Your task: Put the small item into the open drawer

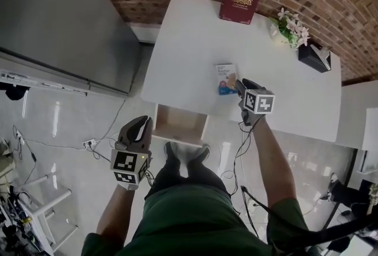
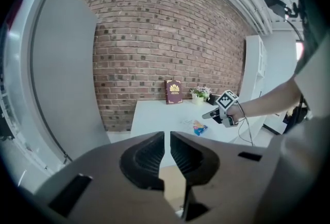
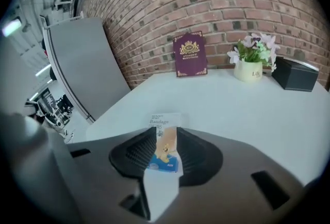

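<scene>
Step in hand: reach for the pickup. The bandage box [image 1: 225, 79] lies flat on the desk [image 1: 189, 42], just ahead of the released fingers of the right gripper [image 1: 240, 86], not yet pinched. The left gripper [image 1: 142, 126] is held clenched on nothing beside the open drawer [image 1: 180, 125]. Next, judged: fingers to be set astride the box, then closed.

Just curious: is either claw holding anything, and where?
Nothing. The small colourful cardboard bandage box lies on the white table between the right gripper's open jaws; left gripper empty.

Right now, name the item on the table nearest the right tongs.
The small bandage box, lying flat between the jaws of the right tongs; the maroon book, flowerpot and black box stand far back.
</scene>
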`<state>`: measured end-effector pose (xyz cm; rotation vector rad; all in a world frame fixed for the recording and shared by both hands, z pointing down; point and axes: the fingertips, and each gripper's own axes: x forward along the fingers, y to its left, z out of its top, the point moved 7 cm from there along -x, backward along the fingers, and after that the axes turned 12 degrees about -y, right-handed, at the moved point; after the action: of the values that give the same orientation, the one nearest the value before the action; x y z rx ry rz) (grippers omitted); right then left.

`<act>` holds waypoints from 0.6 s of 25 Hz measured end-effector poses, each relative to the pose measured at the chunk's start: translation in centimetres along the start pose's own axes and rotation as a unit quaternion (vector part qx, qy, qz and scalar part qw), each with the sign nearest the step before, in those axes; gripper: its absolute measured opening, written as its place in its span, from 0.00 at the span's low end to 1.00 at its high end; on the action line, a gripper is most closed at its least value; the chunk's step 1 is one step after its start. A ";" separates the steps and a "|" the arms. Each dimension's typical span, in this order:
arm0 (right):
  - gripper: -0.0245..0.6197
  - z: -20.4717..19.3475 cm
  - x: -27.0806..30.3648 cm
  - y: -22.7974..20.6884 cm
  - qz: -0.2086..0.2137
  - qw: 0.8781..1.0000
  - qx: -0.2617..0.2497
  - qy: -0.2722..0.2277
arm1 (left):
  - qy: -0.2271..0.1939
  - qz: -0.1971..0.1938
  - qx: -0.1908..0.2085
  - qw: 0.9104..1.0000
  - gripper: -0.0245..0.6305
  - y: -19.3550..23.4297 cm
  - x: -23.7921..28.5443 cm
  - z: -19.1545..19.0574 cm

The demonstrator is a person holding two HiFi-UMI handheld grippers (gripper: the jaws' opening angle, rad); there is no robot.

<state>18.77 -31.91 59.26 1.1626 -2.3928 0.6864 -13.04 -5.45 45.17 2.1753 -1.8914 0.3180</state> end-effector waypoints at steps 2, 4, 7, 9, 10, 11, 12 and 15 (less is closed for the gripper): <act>0.23 -0.4 1.1 -0.4 0.010 1.000 0.004 0.027 | -0.001 0.008 -0.001 1.000 0.09 0.4 -0.3 0.0; 0.23 -0.8 2.0 -0.7 0.020 0.999 0.008 0.049 | -0.002 0.016 -0.003 1.000 0.09 0.9 -0.9 -0.1; 0.26 -1.2 3.2 -1.2 0.029 0.997 0.016 0.073 | 0.001 0.032 -0.006 0.999 0.09 1.7 -2.1 -0.5; 0.30 -1.4 3.9 -1.5 0.029 0.995 0.025 0.087 | 0.006 0.044 -0.009 0.999 0.09 2.3 -2.8 -0.9; 0.32 -1.5 4.2 -1.5 0.030 0.995 0.029 0.094 | 0.008 0.049 -0.011 0.999 0.09 2.6 -3.2 -1.1; 0.33 -1.7 4.5 -1.5 0.031 0.994 0.031 0.102 | 0.010 0.053 -0.013 0.998 0.09 2.8 -3.5 -1.3; 0.34 -2.0 4.8 -1.3 0.032 0.993 0.031 0.111 | 0.012 0.056 -0.015 0.998 0.09 3.0 -3.8 -1.5; 0.34 -2.7 5.4 -0.9 0.041 0.990 0.033 0.134 | 0.014 0.062 -0.017 0.998 0.09 3.2 -4.3 -1.8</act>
<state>16.74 -34.14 64.60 0.9347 -2.2141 0.8934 -16.81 -1.29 45.68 2.0263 -2.0059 0.3352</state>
